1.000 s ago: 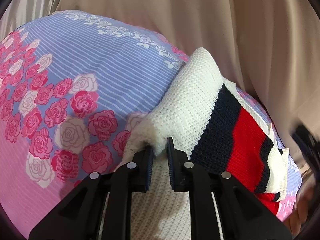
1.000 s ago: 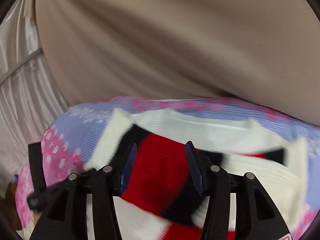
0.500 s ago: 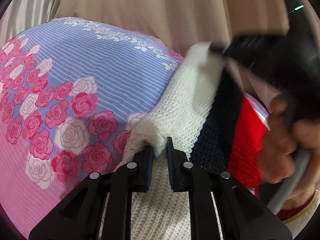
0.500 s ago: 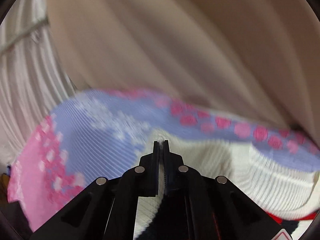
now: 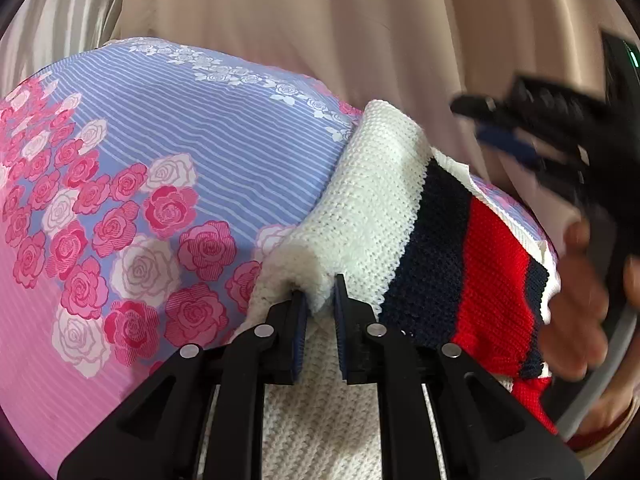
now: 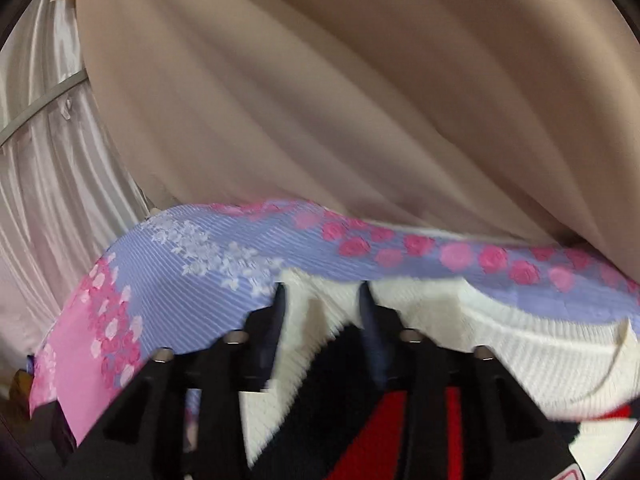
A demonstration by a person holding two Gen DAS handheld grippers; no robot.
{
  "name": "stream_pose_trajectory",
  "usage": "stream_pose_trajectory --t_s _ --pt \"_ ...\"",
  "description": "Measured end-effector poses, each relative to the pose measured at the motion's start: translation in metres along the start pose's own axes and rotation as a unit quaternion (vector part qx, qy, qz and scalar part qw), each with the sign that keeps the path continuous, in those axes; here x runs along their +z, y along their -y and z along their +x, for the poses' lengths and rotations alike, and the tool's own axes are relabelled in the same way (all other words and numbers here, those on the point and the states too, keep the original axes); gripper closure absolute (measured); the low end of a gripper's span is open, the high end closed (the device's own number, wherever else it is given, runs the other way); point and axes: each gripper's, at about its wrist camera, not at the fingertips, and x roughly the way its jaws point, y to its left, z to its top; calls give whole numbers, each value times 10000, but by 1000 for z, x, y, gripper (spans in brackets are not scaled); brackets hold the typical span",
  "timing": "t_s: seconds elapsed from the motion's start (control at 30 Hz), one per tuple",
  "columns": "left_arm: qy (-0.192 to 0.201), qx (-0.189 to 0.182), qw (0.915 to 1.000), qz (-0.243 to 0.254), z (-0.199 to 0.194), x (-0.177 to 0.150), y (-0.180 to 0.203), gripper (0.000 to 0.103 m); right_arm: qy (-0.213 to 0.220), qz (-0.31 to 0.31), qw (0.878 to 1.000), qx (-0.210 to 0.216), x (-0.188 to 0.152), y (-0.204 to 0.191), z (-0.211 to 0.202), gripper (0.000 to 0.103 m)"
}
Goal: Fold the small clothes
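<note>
Beige draped curtain fabric (image 6: 360, 100) fills the far background in both views, with a paler satin curtain (image 6: 44, 168) at far left. In front of it, a surface covered by a lilac striped sheet printed with pink and white roses (image 5: 160, 184); whether it is a bed or a worktop can't be told.

The small knit sweater, cream with navy and red stripes (image 5: 400, 216), lies on the right part of that sheet, stripes running toward the far right edge, cream knit nearest the camera. In the right wrist view the cream ribbed part (image 6: 520, 344) spreads right, navy and red bands close under the tongs.

Left tongs (image 5: 320, 304): black arms, blue pads, nearly together and clamped on a bunched fold of the cream knit, lifting it into a small ridge.

Right tongs (image 6: 320, 300): jaws have just been opening, now standing apart over the sweater's cream edge, pads not pressing on it; view is motion-blurred. In the left wrist view they (image 5: 500, 128) show blurred at far right, above the sweater's far corner, with the person's hand (image 5: 576, 292) on the handle beside the striped part.
</note>
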Motion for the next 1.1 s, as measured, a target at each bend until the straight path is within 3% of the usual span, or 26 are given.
stream_pose_trajectory --t_s 0.2,0.23,0.27,0.3,0.33,0.4,0.43,0.5,0.53,0.63,0.7,0.8,0.87,0.93,0.97,1.07,1.1 --pt "-30 -263 9994 -238 -3 5 -9 89 -470 -290 9978 -367 -32 -2 24 53" --pt "-44 -259 9994 -204 -2 5 -8 90 -460 -332 9976 -406 -30 -7 29 57" --pt "-57 -234 9996 -165 -2 5 -9 90 -453 -382 9977 -340 -25 -12 30 87" --pt "-67 -229 9996 -154 -1 5 -9 91 -439 -338 9982 -214 -20 -14 29 100" --pt "-72 -202 9997 -142 0 5 -8 92 -268 -269 9992 -112 -13 -17 24 103" --pt "-54 -126 9999 -79 0 6 -6 93 79 -253 9996 -63 -3 -19 17 103" --pt "-44 -73 10000 -32 1 5 -4 93 48 -204 9996 -165 -1 -15 26 103" --pt "-20 13 10000 51 1 5 -1 93 -545 6 9967 -598 -5 3 65 103" --pt "-13 39 10000 90 1 4 0 93 -633 34 9958 -664 -8 8 72 103" --pt "14 71 9999 114 2 3 0 93 -326 196 9985 -393 -4 10 41 103" --pt "35 81 9999 130 1 3 1 92 83 50 9995 -299 -7 9 -1 103" --pt "66 52 9999 121 -3 3 3 91 265 31 9992 -287 -18 19 -40 87" --pt "137 53 9999 77 -8 2 4 91 135 -39 9991 -392 -22 27 -44 68" --pt "113 39 9999 -31 -7 3 2 91 35 -129 9988 -481 -22 25 -35 58" --pt "83 12 9999 -115 -5 3 0 91 -19 -110 9992 -393 -19 21 -29 48" --pt "84 -4 9999 -136 -7 2 -1 91 -241 -96 9996 -123 -12 4 8 31" --pt "92 13 9999 -96 -6 1 -1 91 -302 -179 9993 -116 -11 -4 21 30"
